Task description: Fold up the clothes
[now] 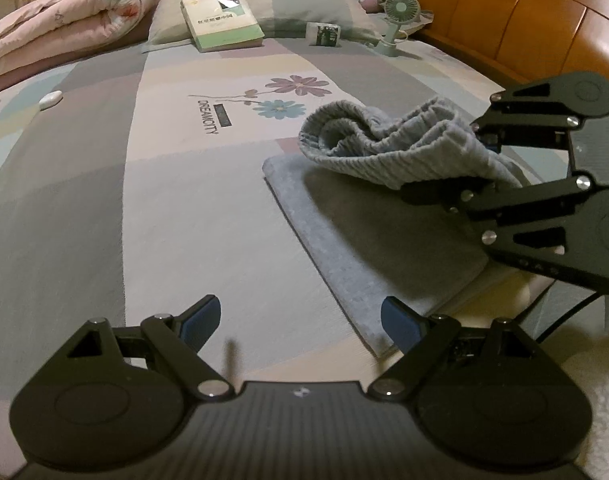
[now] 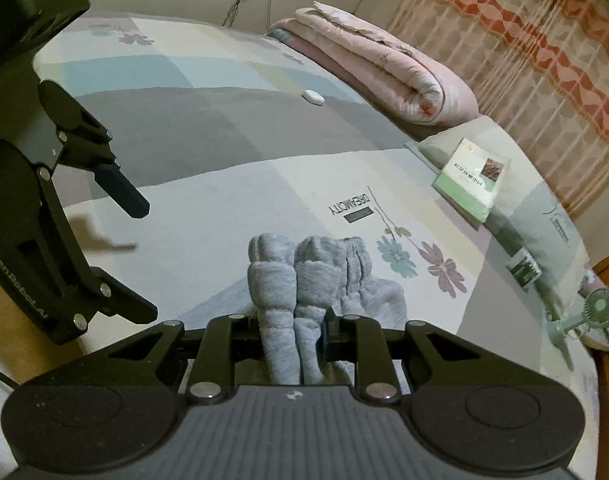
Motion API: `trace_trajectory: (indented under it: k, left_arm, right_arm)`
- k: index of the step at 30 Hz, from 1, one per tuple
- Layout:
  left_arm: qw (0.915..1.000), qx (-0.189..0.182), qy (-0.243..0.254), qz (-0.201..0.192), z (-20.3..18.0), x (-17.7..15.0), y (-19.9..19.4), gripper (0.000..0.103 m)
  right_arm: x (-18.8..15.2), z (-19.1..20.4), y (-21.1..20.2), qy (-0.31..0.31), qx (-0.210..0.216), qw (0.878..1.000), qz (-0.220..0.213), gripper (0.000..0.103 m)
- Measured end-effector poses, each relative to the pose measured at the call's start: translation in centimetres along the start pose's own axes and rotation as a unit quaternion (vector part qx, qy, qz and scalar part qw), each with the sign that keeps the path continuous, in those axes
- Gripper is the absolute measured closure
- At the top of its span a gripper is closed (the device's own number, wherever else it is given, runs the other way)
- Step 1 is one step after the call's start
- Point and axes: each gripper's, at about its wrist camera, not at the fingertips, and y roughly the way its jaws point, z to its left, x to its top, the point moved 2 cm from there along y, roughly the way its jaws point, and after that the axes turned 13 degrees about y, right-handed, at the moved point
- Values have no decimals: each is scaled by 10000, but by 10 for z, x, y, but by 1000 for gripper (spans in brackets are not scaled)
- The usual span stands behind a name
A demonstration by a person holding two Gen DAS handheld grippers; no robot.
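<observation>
A grey garment (image 1: 368, 240) lies partly flat on the bed sheet. Its ribbed end (image 1: 384, 140) is bunched up and lifted off the flat part. My right gripper (image 1: 460, 160) comes in from the right and is shut on that bunched end. In the right wrist view the grey garment (image 2: 292, 280) is pinched in thick folds between the right gripper (image 2: 292, 336) fingers. My left gripper (image 1: 300, 320) stands open above the sheet, just left of the flat part's near edge, holding nothing. From the right wrist view the left gripper (image 2: 140, 260) is seen open at the left.
The bed sheet (image 1: 144, 200) is patchwork with flower prints. On the pillow (image 1: 288, 4) at the back rests a green book (image 1: 220, 16), with a small card (image 1: 323, 35) and a green fan (image 1: 398, 16) nearby. A rolled pink quilt (image 1: 64, 28), a white remote (image 1: 50, 100) and the wooden headboard (image 1: 504, 20) border the area.
</observation>
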Motion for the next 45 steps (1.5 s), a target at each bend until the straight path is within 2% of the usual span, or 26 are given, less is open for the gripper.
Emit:
trace_trajectory:
  k: [6,8,10,13,17,22,24,29,31,33,35,39,42,45]
  left_arm:
    - [10000,35,-42,44,3,-2,2,16]
    - [10000,35,-47,56,3,-2,2,16]
    - [10000,31,-49,53,3,-2,2,16]
    - [10000,17,-44,43,3,-3,0,16]
    - [10000,-47,-66,21,4,-2,1,16]
    - [9999,-137,-18,-69,3,2,-2,16]
    - [9997,-171,-21,-148,3,4,-4,16]
    - [9960,-497,-307,-683,19,25,-9,18]
    - [9931,-661,-421,-875,28,39,-1,19]
    - [9906,-785,-515,-994,34,53,11,29]
    - [9896,-896,-599,-950,38,67,29,36]
    - [9856,-1134,-710,-1038,44,82,64,36]
    - [9844,-1219,-756,-1019,45,88,87,41]
    - [9870,-1192,-539,-933,36,86,97,49]
  right_arm:
    - [2,-2,2,17,71,10000,43,76]
    - [1,-2,5,50,213,9996,198,72]
    - [1,-2,6,90,444,9984,345,63]
    - [5,-7,0,289,890,9948,400,56]
    - [13,-21,-15,673,1344,9884,225,54]
    - [23,-54,-30,1263,1234,9842,-90,53]
    - [22,-67,-31,1486,1036,9834,-103,53]
    - [9,-89,-26,1843,719,9802,-23,53]
    - [2,-93,-26,1946,667,9786,-18,53]
    - [-5,-98,-25,2048,615,9769,-13,53]
    - [-12,-103,-25,2151,563,9750,-8,53]
    - [-23,-111,-26,2361,488,9705,-22,53]
    - [-30,-119,-27,2563,472,9654,-84,53]
    - [-36,-125,-28,2743,448,9605,-148,53]
